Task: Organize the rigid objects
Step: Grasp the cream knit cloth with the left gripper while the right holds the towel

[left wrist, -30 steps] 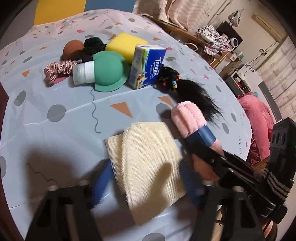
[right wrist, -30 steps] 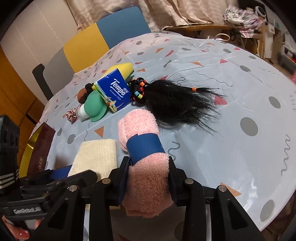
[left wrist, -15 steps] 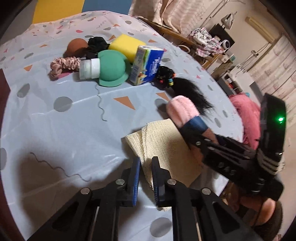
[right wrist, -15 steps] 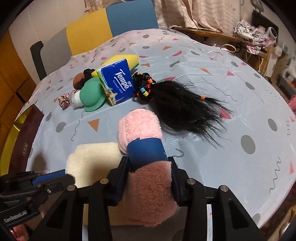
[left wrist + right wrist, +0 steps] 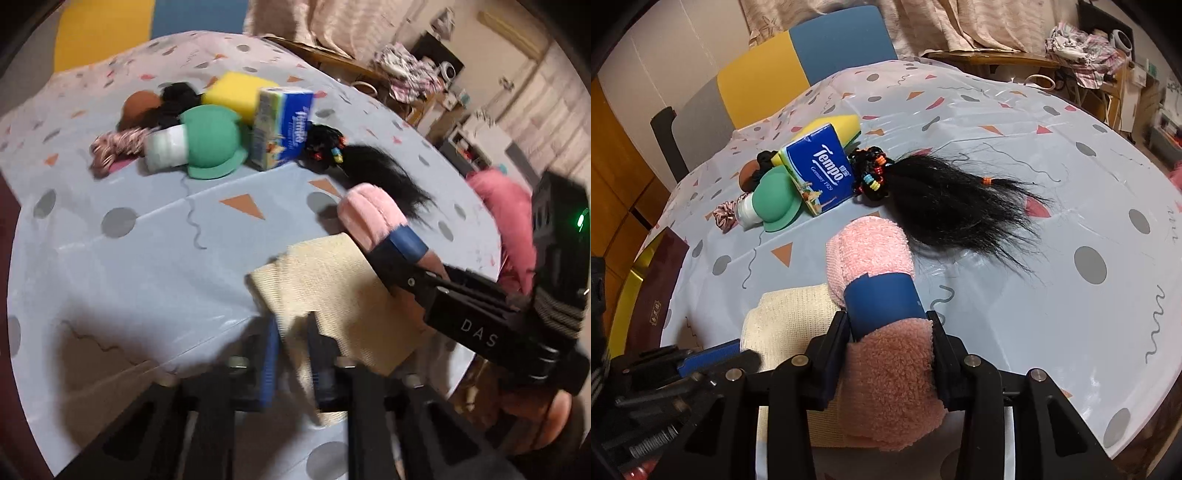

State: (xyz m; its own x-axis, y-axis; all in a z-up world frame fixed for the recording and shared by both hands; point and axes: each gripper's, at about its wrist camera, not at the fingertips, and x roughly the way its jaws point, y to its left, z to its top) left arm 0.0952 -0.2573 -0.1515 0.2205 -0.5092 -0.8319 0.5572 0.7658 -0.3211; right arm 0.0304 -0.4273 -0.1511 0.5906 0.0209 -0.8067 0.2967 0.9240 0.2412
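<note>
At my far left, around nine o'clock on the table [image 5: 1052, 229], I had the pile: a striped hair tie [image 5: 110, 149], a green cap [image 5: 212, 149] lying on a white jar [image 5: 164, 149], a brown ball [image 5: 138, 105], a yellow sponge [image 5: 232, 92] and the tissue pack [image 5: 820, 173], all touching or just beside one another. Toward twelve o'clock from my tools lay the black hairpiece [image 5: 956, 206] with its coloured beads, next to the tissue pack. Nearer me, at about seven o'clock, my left gripper [image 5: 291, 354] had just been closing, and its jaws stood pinched on the near edge of the cream cloth [image 5: 332, 291], which lay flat on the table. To the right of that, at six o'clock, my right gripper [image 5: 890, 354] was clamped around the pink rolled towel [image 5: 875, 273] just behind its blue band [image 5: 882, 299], with the roll's far end pointing toward the hairpiece. I judged the step to be clearing these two soft pieces aside so the hard items could be sorted. To do it well I would have lifted the cloth slowly so the thin edge did not slip from the pads, kept the towel level, and steered both clear of the hairpiece's loose strands.
</note>
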